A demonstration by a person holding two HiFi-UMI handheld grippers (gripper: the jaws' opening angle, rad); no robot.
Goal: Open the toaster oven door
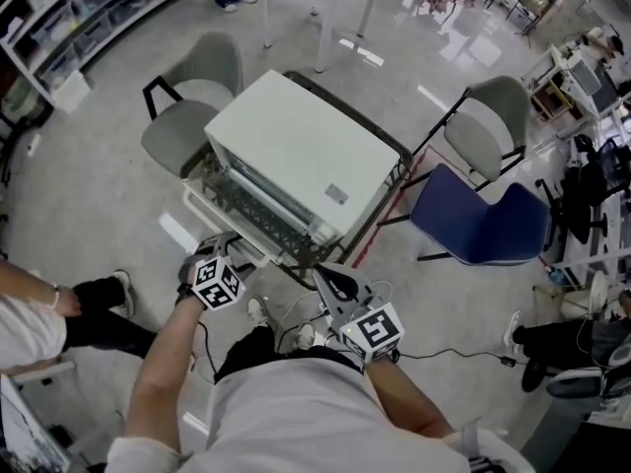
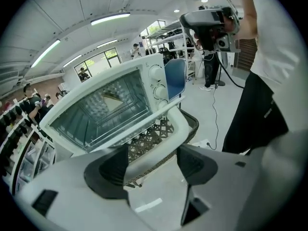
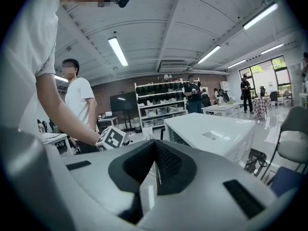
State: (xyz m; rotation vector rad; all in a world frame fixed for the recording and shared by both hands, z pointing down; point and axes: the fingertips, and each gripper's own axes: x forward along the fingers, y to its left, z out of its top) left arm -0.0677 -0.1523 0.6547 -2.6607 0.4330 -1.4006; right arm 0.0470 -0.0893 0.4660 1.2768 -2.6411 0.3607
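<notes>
The white toaster oven (image 1: 296, 146) stands on a dark lattice stand (image 1: 396, 168). Its glass door (image 1: 229, 217) hangs down flat in front, and the racks inside show in the left gripper view, on the toaster oven (image 2: 103, 105). My left gripper (image 1: 225, 250) is at the door's front edge. The thick white door handle (image 2: 180, 124) runs between the jaws of my left gripper (image 2: 151, 165), which stand wide with a small gap beside the handle. My right gripper (image 1: 331, 280) hovers by the oven's front right corner, shut and empty, seen as my right gripper (image 3: 154, 165) with the toaster oven (image 3: 211, 136) beyond.
Two grey chairs (image 1: 192, 97) (image 1: 488, 116) and a blue chair (image 1: 483, 220) ring the stand. A seated person (image 1: 44, 313) is at my left. Cables (image 1: 463, 355) trail on the floor. Shelves (image 1: 69, 18) line the far left.
</notes>
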